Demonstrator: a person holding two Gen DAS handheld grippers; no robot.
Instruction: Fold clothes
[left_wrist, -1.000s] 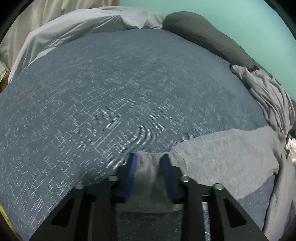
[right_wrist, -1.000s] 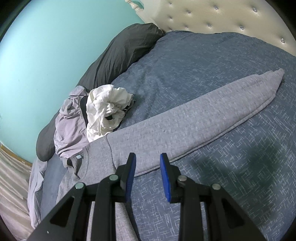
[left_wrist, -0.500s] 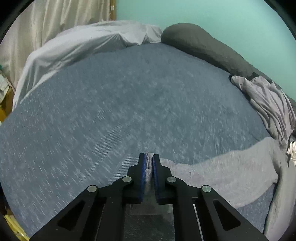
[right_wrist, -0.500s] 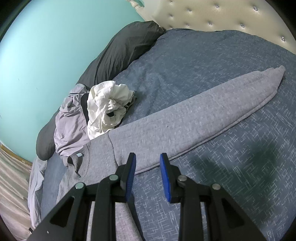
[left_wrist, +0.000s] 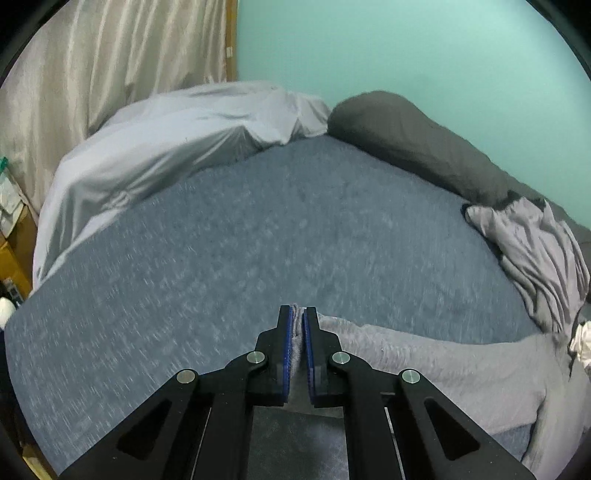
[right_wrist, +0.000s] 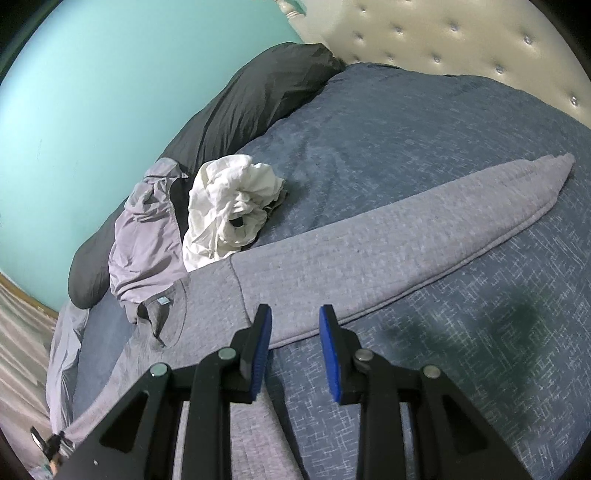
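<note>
In the left wrist view, the left gripper (left_wrist: 298, 314) was pressed together on a cuff end of the grey sweatshirt (left_wrist: 443, 369), with a narrow strip of grey fabric showing between its blue pads. From the pinch the garment ran off to the right and down across the blue bedspread (left_wrist: 221, 258), toward a crumpled lilac garment (left_wrist: 535, 251) at the right edge. A dark grey pillow (left_wrist: 406, 140) lay along the turquoise wall, and a pale grey sheet (left_wrist: 166, 140) covered the far left corner of the bed, beside a beige curtain (left_wrist: 110, 55).

In the right wrist view, the right gripper (right_wrist: 295, 317) was spread, with nothing between its pads. It stood over the lower edge of the grey sweatshirt (right_wrist: 388, 251), near where the sleeve meets the body; whether the left pad touched the fabric could not be told. The long sleeve stretched flat away to the upper right, ending near the tufted headboard (right_wrist: 443, 33). A bundled white garment (right_wrist: 232, 199) lay just beyond the shoulder, touching the lilac garment (right_wrist: 147, 236), with the dark grey pillow (right_wrist: 240, 96) behind them.
</note>
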